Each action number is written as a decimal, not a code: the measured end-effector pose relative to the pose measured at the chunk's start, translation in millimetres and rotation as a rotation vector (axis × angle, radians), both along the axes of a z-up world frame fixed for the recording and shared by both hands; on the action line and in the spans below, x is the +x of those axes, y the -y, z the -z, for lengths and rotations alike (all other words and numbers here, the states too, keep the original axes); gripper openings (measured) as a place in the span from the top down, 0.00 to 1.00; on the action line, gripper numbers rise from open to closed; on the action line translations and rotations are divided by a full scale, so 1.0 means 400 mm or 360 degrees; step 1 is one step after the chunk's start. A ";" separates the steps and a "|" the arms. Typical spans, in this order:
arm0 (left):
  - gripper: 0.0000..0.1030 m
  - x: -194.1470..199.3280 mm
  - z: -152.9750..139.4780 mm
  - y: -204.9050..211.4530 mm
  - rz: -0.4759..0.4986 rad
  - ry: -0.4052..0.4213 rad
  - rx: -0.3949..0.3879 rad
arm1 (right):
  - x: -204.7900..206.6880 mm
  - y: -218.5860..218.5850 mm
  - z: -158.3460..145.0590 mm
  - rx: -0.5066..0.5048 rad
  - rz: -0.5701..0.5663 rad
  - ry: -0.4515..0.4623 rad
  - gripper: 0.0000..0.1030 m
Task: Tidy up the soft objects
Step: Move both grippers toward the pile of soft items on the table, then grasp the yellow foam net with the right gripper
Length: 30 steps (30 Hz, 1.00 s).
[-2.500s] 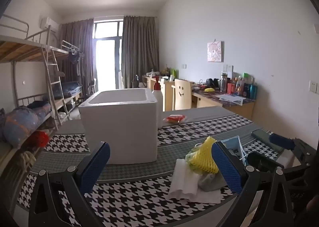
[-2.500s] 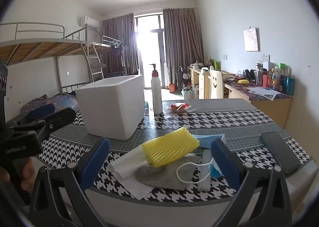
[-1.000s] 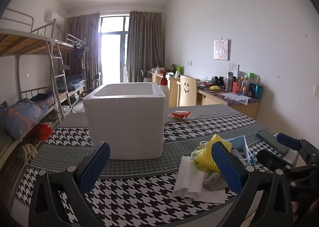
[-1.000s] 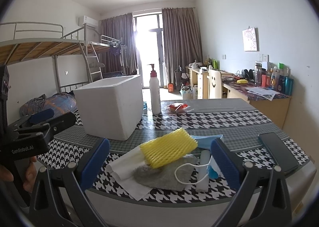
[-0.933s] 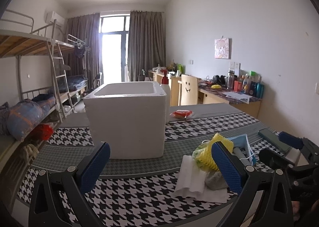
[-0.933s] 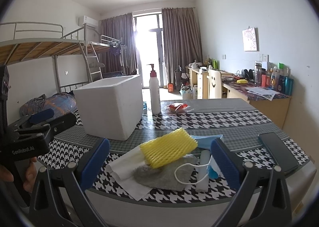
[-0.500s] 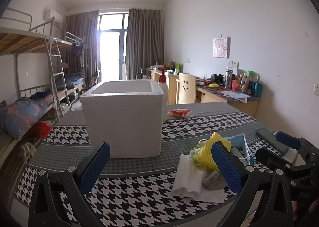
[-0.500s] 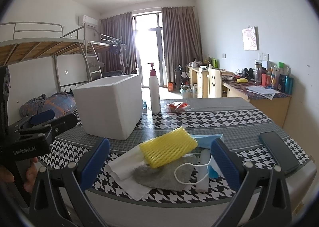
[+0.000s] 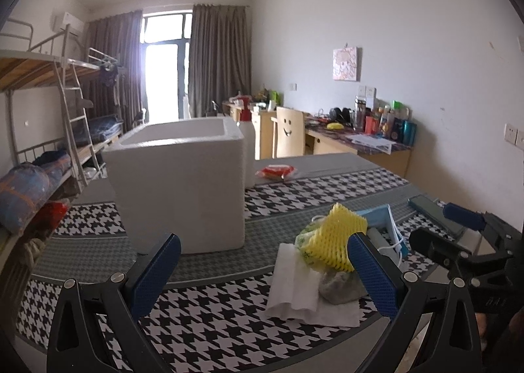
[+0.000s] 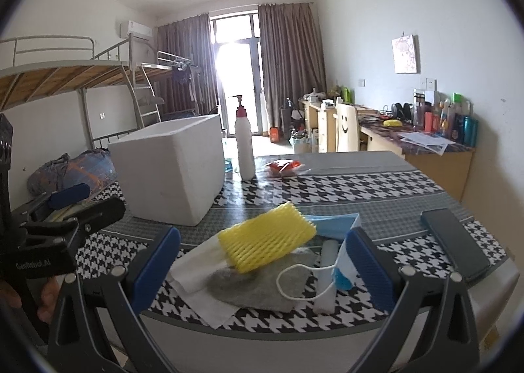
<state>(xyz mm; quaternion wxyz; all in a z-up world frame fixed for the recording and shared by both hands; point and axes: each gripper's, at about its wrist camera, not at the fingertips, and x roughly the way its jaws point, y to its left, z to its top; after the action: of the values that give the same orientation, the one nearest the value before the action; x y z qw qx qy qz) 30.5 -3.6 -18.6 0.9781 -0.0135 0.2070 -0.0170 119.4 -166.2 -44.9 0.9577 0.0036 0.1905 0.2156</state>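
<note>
Left gripper and right gripper both spread wide, holding nothing. "GenRobot.AI" printed on left gripper body. Yellow foam net sleeve atop white tissue pile, near white styrofoam box.

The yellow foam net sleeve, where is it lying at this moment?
In the right wrist view the yellow foam net sleeve lies on top of the pile at the table's near edge, over the grey cloth, between the white tissue and the blue face mask.
</note>
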 end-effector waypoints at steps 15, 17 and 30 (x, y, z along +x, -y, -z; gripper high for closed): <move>0.01 0.092 0.059 0.011 0.0138 -0.0225 0.0020 | 0.048 0.012 0.029 -0.0031 0.0056 -0.0141 0.01; 0.01 0.103 0.069 0.010 0.0152 -0.0260 0.0017 | 0.053 0.008 0.030 -0.0038 0.0050 -0.0150 0.01; 0.05 0.142 0.098 -0.009 0.0160 -0.0373 0.0011 | 0.117 -0.030 0.051 -0.0056 0.0008 -0.0258 0.01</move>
<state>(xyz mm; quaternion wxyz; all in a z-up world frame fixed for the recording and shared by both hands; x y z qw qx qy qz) 87.2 0.0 -57.9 0.9451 -0.0015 0.3204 -0.0637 166.2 -154.1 -65.3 0.9396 0.0048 0.2712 0.2087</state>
